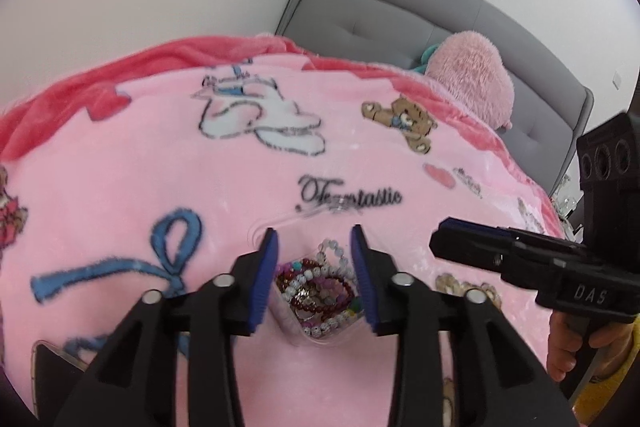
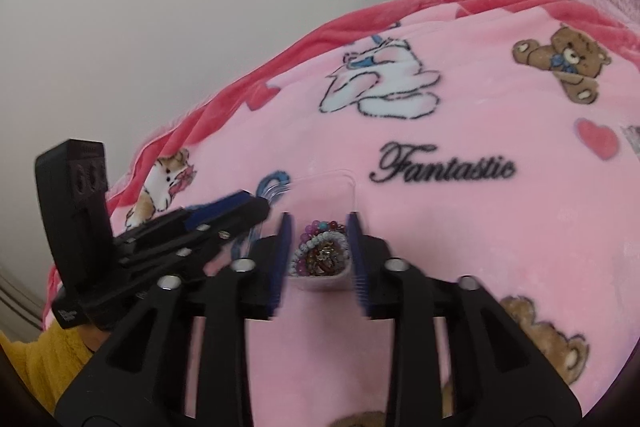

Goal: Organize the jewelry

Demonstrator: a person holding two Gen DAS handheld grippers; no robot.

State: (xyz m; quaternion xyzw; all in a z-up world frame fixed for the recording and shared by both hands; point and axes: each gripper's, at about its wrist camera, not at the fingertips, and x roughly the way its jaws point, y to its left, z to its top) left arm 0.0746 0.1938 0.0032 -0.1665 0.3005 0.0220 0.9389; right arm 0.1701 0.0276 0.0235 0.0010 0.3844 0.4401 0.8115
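Note:
A heap of beaded bracelets (image 1: 320,291) in white, dark red, purple and mixed colours lies in one end of a clear plastic box (image 1: 288,223) on the pink blanket. My left gripper (image 1: 314,239) is open, its blue-padded fingers either side of the heap, above it. In the right wrist view the same bracelets (image 2: 322,253) fill the near part of the clear box (image 2: 328,183). My right gripper (image 2: 318,223) is open over them. The left gripper (image 2: 224,211) shows from the side at the left. The right gripper (image 1: 460,239) shows at the right in the left wrist view.
A pink printed fleece blanket (image 1: 160,155) covers the bed. A pink plush toy (image 1: 472,75) lies by the grey padded headboard (image 1: 380,7). A white wall (image 2: 160,7) lies beyond the bed's far edge.

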